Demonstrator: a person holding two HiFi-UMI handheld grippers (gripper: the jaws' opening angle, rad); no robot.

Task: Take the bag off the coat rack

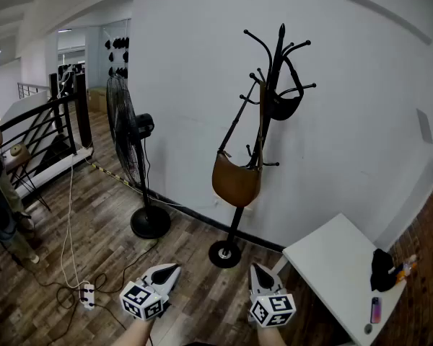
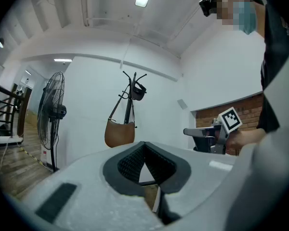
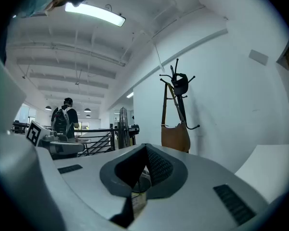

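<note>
A brown shoulder bag (image 1: 237, 180) hangs by its long strap from a black coat rack (image 1: 268, 92) that stands against the white wall. A small black bag (image 1: 284, 105) hangs higher on the same rack. The brown bag also shows in the left gripper view (image 2: 119, 133) and in the right gripper view (image 3: 176, 137). Both grippers are low, near the floor and well short of the rack. My left gripper (image 1: 167, 272) is shut with nothing in it. My right gripper (image 1: 259, 272) is shut and empty too.
A black standing fan (image 1: 133, 157) stands left of the rack, with cables and a power strip (image 1: 87, 295) on the wooden floor. A white table (image 1: 339, 272) at the right carries a black item (image 1: 382, 269). A stair railing (image 1: 43, 125) and a person (image 1: 0, 207) are at the far left.
</note>
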